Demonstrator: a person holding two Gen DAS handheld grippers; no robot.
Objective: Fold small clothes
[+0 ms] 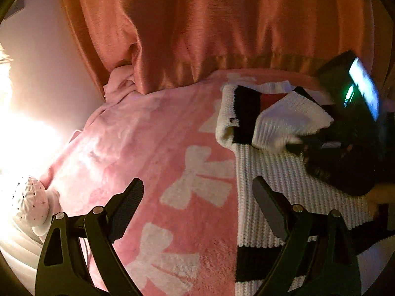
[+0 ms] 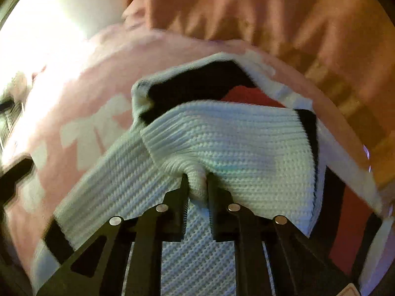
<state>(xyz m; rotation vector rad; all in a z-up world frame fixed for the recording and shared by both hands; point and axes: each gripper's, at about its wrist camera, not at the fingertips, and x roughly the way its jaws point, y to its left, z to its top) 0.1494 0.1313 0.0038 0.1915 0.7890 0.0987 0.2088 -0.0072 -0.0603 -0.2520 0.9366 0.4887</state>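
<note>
Right gripper (image 2: 197, 185): jaws drawn almost together on a pinched ridge of white knit, which bulges up between the pads. The fabric belongs to a small knitted sweater (image 2: 222, 143), white with black bands and a red patch. The pinched part is a flap of the garment raised above the rest, with a further layer of white knit lying flat beneath the gripper.

Left gripper (image 1: 197, 202): jaws spread wide, nothing between them. It hangs over the near left edge of the sweater, its right finger (image 1: 269, 207) above the white knit and its left finger above the pink blanket (image 1: 153, 133). Contact with the fabric cannot be confirmed.

Location of the garment: in the left wrist view the sweater (image 1: 284, 172) lies on the right part of the blanket, which is pink with white bow shapes and covers a bed. An orange curtain (image 1: 209, 24) hangs at the far side. Strong glare fills the left of both views.

Progress, as judged: the fold is at an early stage. One flap is lifted and partly turned over the body; the far left corner is rumpled, and the lower body lies unfolded. Laying the flap flat, squaring the edges and the remaining folds are outstanding. No other clothes are visible.
</note>
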